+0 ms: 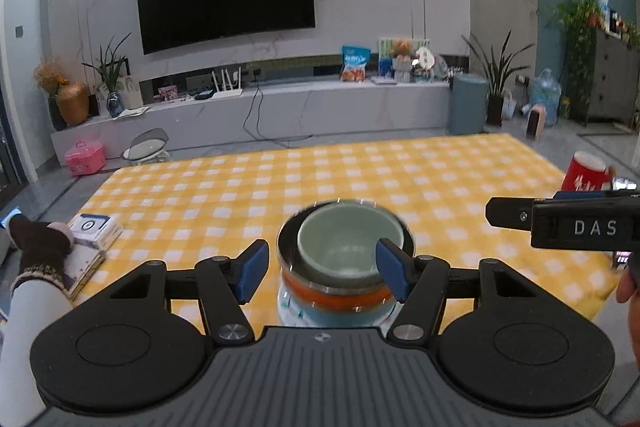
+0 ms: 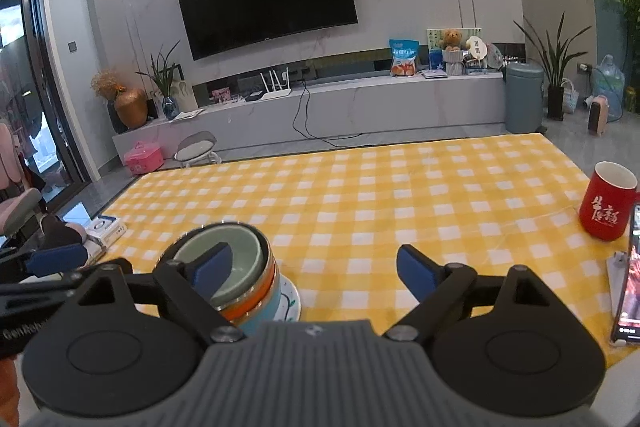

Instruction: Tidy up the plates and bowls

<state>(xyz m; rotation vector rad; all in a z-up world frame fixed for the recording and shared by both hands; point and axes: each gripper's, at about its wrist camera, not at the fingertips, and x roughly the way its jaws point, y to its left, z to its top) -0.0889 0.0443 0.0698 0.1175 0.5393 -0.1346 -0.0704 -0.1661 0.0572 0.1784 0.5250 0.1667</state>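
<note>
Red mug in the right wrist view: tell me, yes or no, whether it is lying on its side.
No, the red mug stands upright on the yellow checked tablecloth, its open mouth facing up.

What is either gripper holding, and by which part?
Nothing. Left gripper and right gripper are both open; the stacked bowls rest free on the table.

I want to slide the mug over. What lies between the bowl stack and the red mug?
Only bare checked cloth lies between the bowl stack and the red mug, in the right wrist view.

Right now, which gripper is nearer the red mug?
Right. The right gripper hangs open with the red mug ahead to its right; the left gripper sits farther left, open around the bowl stack.
</note>
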